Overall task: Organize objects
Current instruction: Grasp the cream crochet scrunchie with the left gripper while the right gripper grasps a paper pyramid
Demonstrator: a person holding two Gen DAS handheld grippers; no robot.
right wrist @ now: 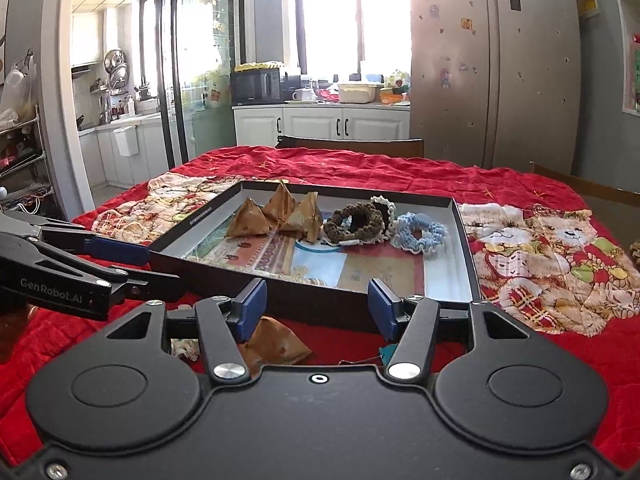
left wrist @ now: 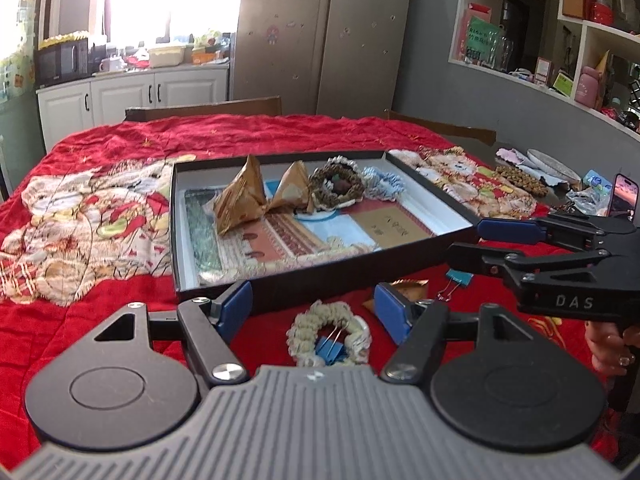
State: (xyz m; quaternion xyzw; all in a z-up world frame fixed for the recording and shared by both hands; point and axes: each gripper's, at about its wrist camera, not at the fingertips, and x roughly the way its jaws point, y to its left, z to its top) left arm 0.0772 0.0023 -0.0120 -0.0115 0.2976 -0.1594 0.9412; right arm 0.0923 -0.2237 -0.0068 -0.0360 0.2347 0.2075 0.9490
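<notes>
While sunlight floods a window (right wrist: 352, 20) behind white cabinets (right wrist: 320, 122) and a tall steel fridge (right wrist: 492, 60), the worktop under a red quilted cloth with bear patches (left wrist: 100, 208) carries a shallow black-rimmed box (left wrist: 176, 224). Inside the box lie brown pyramid packets (right wrist: 276, 216), a dark crocheted scrunchie (right wrist: 354, 222) and a pale blue one (right wrist: 420, 232). Near its front rim a cream scrunchie (left wrist: 328, 332) rests with a blue binder clip (left wrist: 330, 350). Left claw (left wrist: 314, 306) and right claw (right wrist: 316, 306) both stand apart, gripping nothing.
</notes>
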